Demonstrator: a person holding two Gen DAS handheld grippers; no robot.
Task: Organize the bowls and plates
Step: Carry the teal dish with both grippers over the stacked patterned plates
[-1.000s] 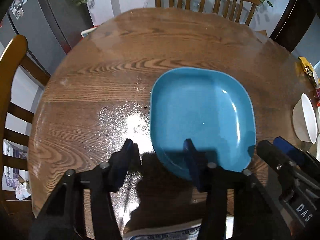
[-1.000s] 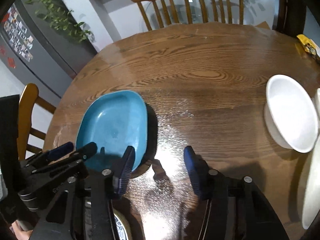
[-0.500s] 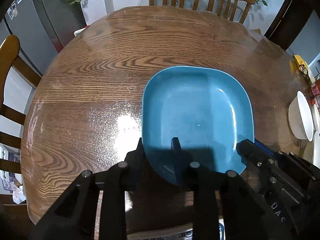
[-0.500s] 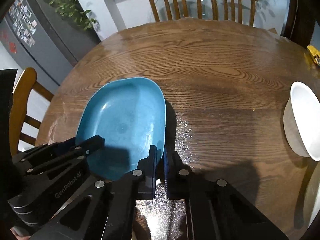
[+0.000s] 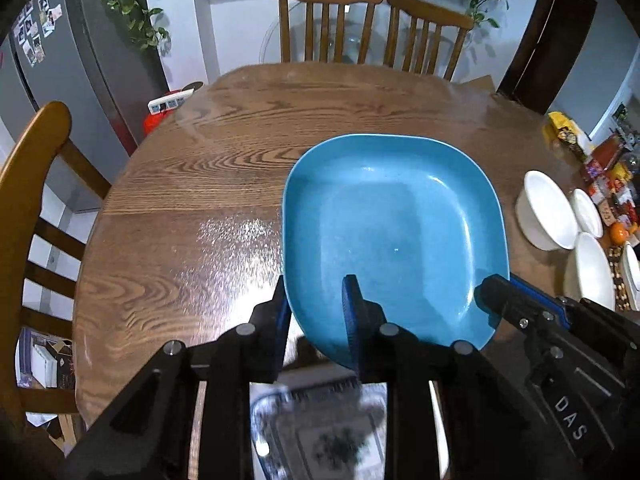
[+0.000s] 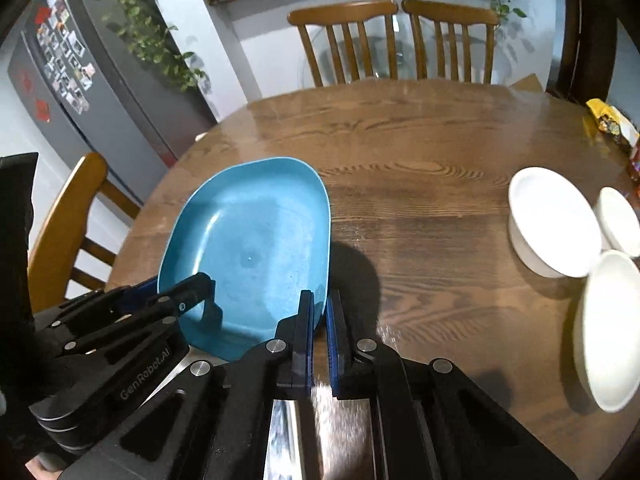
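Tongs, left (image 5: 316, 312) and right (image 6: 319, 316), both pinched the rounded-square blue plate's (image 5: 394, 232) near rim; uneven lifting risked it slipping onto the wooden counter (image 5: 208, 184).

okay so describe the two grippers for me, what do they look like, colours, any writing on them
Both the left gripper and right gripper are matte black, angular linkage frames with silver pivot bolts and flat blue ribbed fingers. The left one's body reads "GenRobot.AI" in the right wrist view; the right one shows the letters "DAS" in the left wrist view. No cables or sleeves are visible.
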